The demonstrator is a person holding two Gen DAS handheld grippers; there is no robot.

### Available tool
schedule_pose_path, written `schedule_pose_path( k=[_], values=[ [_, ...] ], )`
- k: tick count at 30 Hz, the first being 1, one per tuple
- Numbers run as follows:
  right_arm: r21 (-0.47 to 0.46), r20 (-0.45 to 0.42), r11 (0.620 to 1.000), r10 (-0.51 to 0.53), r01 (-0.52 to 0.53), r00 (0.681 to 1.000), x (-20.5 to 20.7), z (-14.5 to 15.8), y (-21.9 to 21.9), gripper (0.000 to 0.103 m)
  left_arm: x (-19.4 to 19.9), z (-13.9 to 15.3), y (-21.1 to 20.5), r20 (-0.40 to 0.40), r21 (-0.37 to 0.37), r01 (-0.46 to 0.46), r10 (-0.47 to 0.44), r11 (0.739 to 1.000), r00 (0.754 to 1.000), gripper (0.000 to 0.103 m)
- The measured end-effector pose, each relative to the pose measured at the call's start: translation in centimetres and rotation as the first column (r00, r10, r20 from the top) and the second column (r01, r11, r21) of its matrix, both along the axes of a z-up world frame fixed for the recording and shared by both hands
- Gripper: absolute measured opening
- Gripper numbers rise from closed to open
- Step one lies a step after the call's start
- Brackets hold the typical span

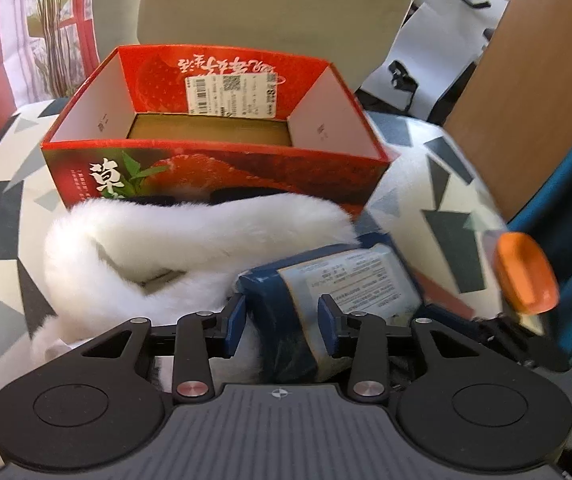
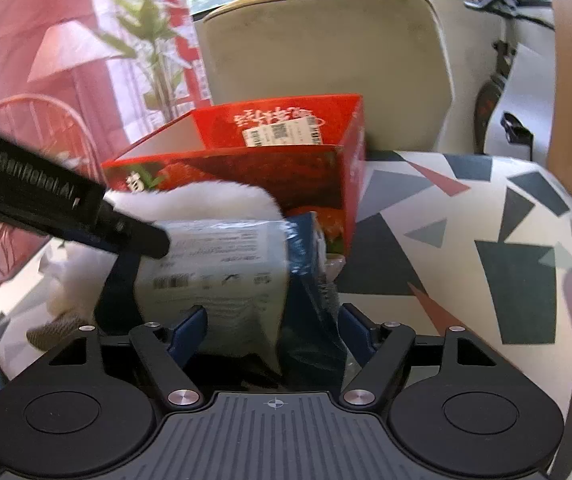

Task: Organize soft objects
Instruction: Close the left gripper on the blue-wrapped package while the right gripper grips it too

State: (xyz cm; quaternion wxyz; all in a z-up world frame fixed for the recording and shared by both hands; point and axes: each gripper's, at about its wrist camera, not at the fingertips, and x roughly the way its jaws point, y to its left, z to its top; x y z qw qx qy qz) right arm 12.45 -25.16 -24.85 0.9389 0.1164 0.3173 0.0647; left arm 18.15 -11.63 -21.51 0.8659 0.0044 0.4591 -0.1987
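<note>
The pack [image 2: 222,280] lies on the table [image 2: 466,216] before the red box [image 1: 214,168], against the white fur [image 1: 190,236]. I judge it light, squashy, with slick wrap; best taken across its middle. My right gripper [image 2: 274,332] straddles one end, half open; the left gripper [image 1: 282,328] straddles the other, narrower. Whether pads press, I cannot tell

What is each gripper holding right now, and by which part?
Both grippers have their jaws around the near end of the blue wipes pack; whether either is actually clamping it cannot be told.
</note>
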Motion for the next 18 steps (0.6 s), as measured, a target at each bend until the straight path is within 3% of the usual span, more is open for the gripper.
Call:
schedule_pose_path(
  k=[2,4,8,15,18],
  values=[
    [0.029,-0.003,1.000,-0.003,0.003,1.000,0.2,-0.1,-0.4,0.071,0.3,-0.3,-0.1,-0.009,-0.006,-0.003,0.003,1.000,1.000,0.041],
    [0.048,-0.012,0.999,0.004,-0.003,1.000,0.4,0.0,-0.5,0.062,0.5,-0.1,-0.3,-0.008,-0.002,0.012,-0.012,1.000,1.000,0.041],
    [0.053,-0.016,0.998,0.027,-0.026,1.000,0.3,2.1,0.0,0.054,0.0,2.3,-0.5,0.075,0.017,0.064,-0.066,0.998,0.995,0.041],
    [0.069,0.071,0.996,0.049,-0.054,0.996,0.7,7.7,-0.7,0.053,1.1,7.8,2.1,0.149,-0.105,0.081,-0.065,0.991,0.987,0.041],
    [0.031,0.107,0.995,0.095,-0.099,0.990,2.4,10.3,-0.5,0.053,1.9,10.3,3.3,0.205,-0.149,0.071,-0.039,0.986,0.978,0.041]
  ],
)
